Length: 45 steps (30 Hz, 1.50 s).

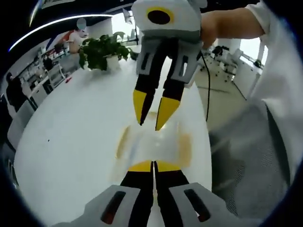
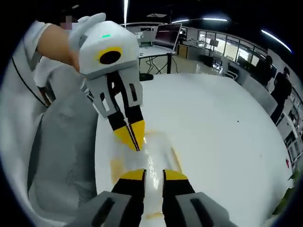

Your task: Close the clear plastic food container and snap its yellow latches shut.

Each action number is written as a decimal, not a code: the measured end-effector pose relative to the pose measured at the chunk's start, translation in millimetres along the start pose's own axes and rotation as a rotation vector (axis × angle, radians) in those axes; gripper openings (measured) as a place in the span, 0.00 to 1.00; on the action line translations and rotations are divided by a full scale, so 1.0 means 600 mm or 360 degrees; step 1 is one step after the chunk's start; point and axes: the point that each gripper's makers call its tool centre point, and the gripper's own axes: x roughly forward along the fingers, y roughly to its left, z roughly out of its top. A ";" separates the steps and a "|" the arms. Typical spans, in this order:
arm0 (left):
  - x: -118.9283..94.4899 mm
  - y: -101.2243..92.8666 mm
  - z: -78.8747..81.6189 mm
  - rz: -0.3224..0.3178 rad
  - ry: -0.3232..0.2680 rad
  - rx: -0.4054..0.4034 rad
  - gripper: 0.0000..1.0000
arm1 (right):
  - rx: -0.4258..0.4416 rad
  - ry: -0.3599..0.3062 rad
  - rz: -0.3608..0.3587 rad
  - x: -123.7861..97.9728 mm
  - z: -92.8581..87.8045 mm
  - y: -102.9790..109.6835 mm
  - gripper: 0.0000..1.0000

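The clear plastic food container (image 1: 154, 144) is sitting near the edge of the white table (image 1: 80, 142), close to the person's body, and both grippers are bearing down on it from opposite ends.

In the left gripper view, the left gripper (image 1: 154, 166) is showing its yellow-tipped jaws pressed together with hardly a slit between them, their tips resting at the container's near rim; whether they are pinching a latch or just pushing on the lid I cannot tell. Across the container the right gripper (image 1: 152, 122) is reaching down with its jaws slightly parted, tips converging on the far rim.

In the right gripper view, the right gripper (image 2: 154, 176) is straddling the lid with a clear gap between its jaws, and the left gripper (image 2: 131, 137) is coming in with its jaws closed together.

Yellow latches (image 1: 185, 147) are glowing faintly at the container's sides (washed out by glare, so their position is uncertain). My judgement: the opposed placement is pinning the lid flat for latching. A potted plant (image 1: 105, 52) is standing well apart.
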 end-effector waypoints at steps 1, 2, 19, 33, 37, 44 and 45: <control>0.003 -0.004 0.002 -0.0010 0.0001 0.0022 0.00 | -0.0014 0.0009 0.0002 0.003 0.000 -0.001 0.11; 0.006 -0.007 0.005 -0.0022 -0.0005 0.0054 0.00 | -0.0026 0.0015 0.0004 0.005 0.000 -0.002 0.10; 0.039 -0.026 0.003 -0.0103 0.0031 0.0120 0.08 | -0.0131 0.0141 0.0112 0.044 -0.013 -0.012 0.21; 0.048 -0.045 -0.002 -0.0136 0.0044 0.0125 0.22 | -0.0107 0.0248 0.0178 0.056 -0.031 -0.032 0.34; 0.048 -0.040 -0.003 -0.0097 0.0047 0.0131 0.34 | -0.0044 0.0250 0.0250 0.056 -0.028 -0.027 0.52; 0.053 -0.031 -0.007 -0.0031 0.0078 0.0185 0.52 | -0.0124 0.0276 0.0279 0.063 -0.024 -0.021 0.54; 0.056 -0.031 -0.008 -0.0025 0.0076 0.0178 0.57 | -0.0129 0.0287 0.0282 0.065 -0.025 -0.022 0.54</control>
